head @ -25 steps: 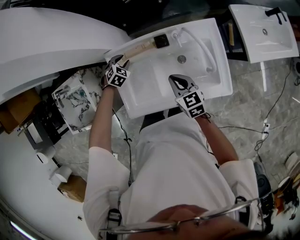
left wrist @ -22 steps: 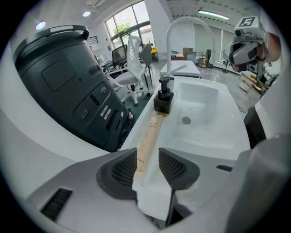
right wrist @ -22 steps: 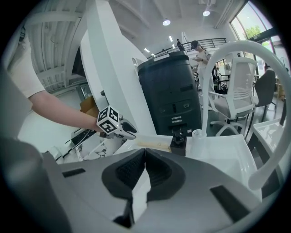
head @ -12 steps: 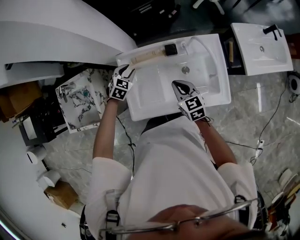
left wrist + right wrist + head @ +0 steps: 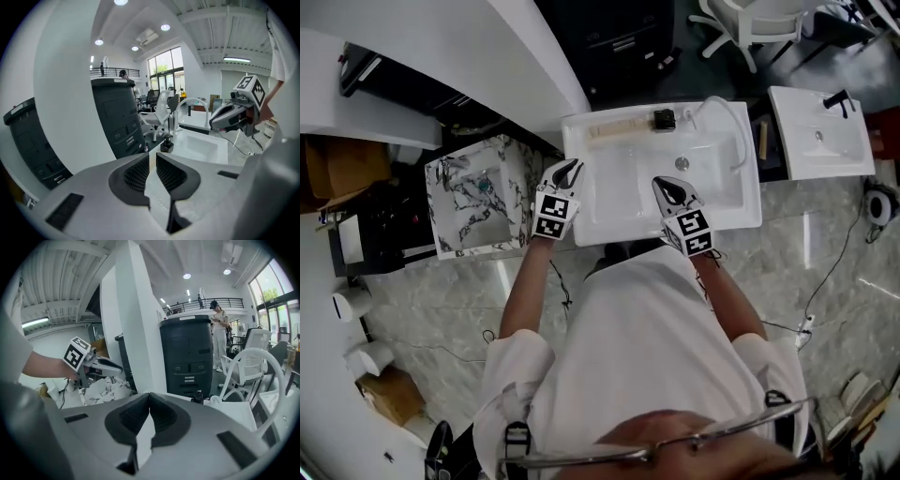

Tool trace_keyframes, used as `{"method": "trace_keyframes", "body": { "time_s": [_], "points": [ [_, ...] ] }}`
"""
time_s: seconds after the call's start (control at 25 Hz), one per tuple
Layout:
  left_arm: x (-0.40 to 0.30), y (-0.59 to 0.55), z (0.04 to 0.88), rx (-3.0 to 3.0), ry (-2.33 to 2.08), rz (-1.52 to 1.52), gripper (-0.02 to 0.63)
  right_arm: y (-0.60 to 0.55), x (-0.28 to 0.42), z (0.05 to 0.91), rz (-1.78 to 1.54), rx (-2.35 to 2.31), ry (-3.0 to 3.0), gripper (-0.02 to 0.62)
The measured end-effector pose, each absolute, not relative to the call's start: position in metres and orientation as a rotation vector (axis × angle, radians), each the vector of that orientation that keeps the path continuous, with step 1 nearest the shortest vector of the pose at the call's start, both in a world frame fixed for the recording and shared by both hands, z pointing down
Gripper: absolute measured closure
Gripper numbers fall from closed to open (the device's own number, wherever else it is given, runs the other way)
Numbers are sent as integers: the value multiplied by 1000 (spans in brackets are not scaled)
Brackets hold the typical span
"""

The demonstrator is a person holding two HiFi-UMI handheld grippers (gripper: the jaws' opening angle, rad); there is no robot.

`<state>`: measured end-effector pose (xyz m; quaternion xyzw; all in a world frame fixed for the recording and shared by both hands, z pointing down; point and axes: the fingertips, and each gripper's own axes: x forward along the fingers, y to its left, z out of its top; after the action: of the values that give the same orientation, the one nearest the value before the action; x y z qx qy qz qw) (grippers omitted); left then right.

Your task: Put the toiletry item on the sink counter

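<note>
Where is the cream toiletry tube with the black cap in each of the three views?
Head view: the cream toiletry tube with the black cap lies on the white sink's back ledge, top centre.
Left gripper view: only its black cap end shows, just below centre.
Right gripper view: its cap shows small, right of centre.
Shared landmark: the white curved faucet, right of the cap in every view.
</note>
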<state>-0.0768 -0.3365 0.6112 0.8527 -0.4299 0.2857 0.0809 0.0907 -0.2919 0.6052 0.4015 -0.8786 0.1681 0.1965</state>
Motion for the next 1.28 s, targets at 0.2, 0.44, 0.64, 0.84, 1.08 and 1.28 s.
{"method": "trace_keyframes", "body": {
  "time_s": [0.2,0.44,0.64,0.84,1.08,1.28],
  "points": [
    [-97,-300,578,2528,-1356,668,569,-270,71,589,418,1138,-2467,589],
    [-112,-252,554,2534,-1387,510,589,-243,59,569,347,1159,-2466,589],
    [-121,-218,551,2527,-1374,429,598,-221,53,553,283,1175,-2462,589],
    [-119,-199,550,2556,-1327,409,598,-208,60,539,258,1245,-2442,589],
    [-122,-190,542,2566,-1290,370,598,-194,63,523,231,1290,-2436,589],
    [-120,-189,534,2555,-1298,346,599,-193,77,518,223,1312,-2438,589]
  ]
}}
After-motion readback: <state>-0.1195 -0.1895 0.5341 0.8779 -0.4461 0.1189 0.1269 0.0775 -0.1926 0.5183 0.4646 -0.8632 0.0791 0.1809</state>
